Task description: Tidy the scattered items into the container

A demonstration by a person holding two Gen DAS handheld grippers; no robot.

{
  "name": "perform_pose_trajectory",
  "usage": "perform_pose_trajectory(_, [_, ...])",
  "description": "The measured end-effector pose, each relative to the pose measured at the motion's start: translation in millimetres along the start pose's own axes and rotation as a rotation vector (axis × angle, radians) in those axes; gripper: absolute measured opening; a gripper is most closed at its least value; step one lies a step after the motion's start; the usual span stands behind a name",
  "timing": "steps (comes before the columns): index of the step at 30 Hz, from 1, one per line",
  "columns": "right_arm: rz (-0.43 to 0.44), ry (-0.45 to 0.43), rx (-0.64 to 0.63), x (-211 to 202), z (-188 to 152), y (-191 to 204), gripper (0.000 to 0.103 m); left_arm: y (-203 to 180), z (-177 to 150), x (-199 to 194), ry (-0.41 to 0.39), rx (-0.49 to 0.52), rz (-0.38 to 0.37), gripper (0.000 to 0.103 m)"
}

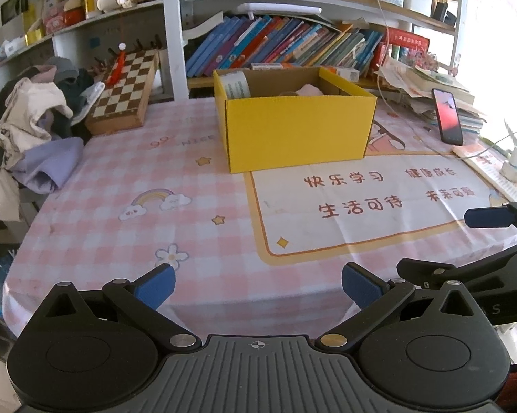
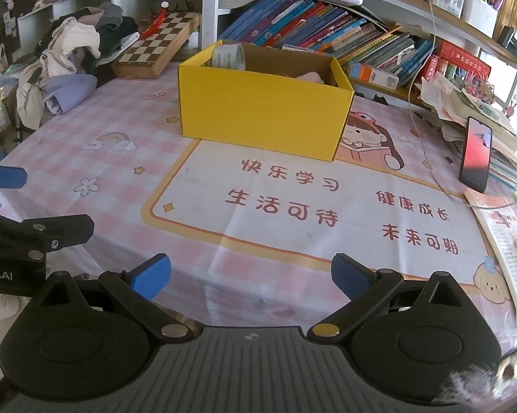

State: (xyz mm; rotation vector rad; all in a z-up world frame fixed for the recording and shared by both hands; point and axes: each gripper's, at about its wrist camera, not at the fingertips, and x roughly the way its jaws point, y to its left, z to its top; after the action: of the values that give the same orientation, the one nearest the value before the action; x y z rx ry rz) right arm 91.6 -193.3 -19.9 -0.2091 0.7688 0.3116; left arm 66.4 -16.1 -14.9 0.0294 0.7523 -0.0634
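A yellow cardboard box [image 1: 296,127] [image 2: 261,110] stands open on the pink checked tablecloth, far ahead of both grippers. Inside it I see a white roll with printed text [image 1: 237,84] [image 2: 229,55] at the back left and something pale pink [image 1: 310,90] [image 2: 310,77] near the middle. My left gripper [image 1: 258,285] hovers open over the table's near edge, nothing between its blue pads. My right gripper [image 2: 251,277] is open and empty too, beside the left one. The right gripper's blue fingertip [image 1: 489,217] shows at the right edge of the left wrist view.
A chessboard box [image 1: 125,91] and a heap of clothes [image 1: 34,120] lie at the back left. A phone [image 1: 447,117] [image 2: 476,153] leans on stacked books and papers at the right, with a cable trailing across. Bookshelves [image 1: 286,44] line the back.
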Motion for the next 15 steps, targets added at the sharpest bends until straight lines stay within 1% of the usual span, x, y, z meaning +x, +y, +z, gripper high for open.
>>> perform_pose_trajectory(3, [0.003,-0.001,0.0,-0.2,-0.3,-1.0,0.101,-1.7,-0.2,-0.6,0.0,0.002,0.005,0.103])
perform_pose_trajectory(5, [-0.009,-0.002,0.008,-3.1,-2.2,10.0,0.101,-2.6,-0.1,-0.8,0.0,0.002,0.007,0.103])
perform_pose_trajectory(12, [-0.001,0.005,0.018,-1.4,-2.9,4.4,0.101,-7.7,0.0,0.5,0.009,0.014,0.004,0.103])
perform_pose_trajectory(15, [0.004,0.005,0.021,0.3,-0.7,1.3,0.101,-9.3,2.1,0.6,0.0,0.02,0.005,0.103])
